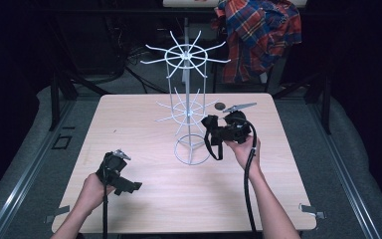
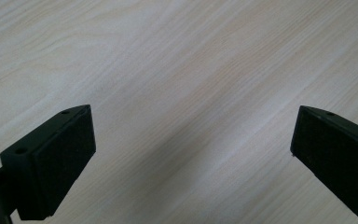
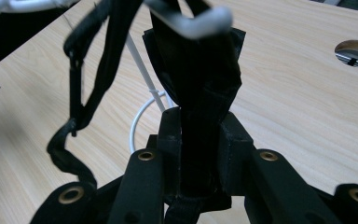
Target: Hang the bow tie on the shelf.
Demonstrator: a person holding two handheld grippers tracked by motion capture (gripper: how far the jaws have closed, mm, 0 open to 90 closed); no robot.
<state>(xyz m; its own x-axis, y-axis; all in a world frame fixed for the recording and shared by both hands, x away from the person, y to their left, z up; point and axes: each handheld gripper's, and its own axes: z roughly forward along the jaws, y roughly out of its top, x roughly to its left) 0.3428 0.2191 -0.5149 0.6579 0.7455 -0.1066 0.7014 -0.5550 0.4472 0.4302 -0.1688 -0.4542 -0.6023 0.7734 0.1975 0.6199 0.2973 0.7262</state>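
A white wire hook rack stands on the wooden table, a little behind its middle. My right gripper is just right of the rack's lower tier, shut on a black fabric strap item. In the right gripper view a white hook tip lies across the top of the fabric, and a loop of the strap hangs down to the left. My left gripper rests low over bare wood at the front left, open with nothing between its pads.
The rack's round base ring sits close beside the right hand. A small cable hole is in the table behind the right gripper. A plaid shirt hangs on a chair beyond the far edge.
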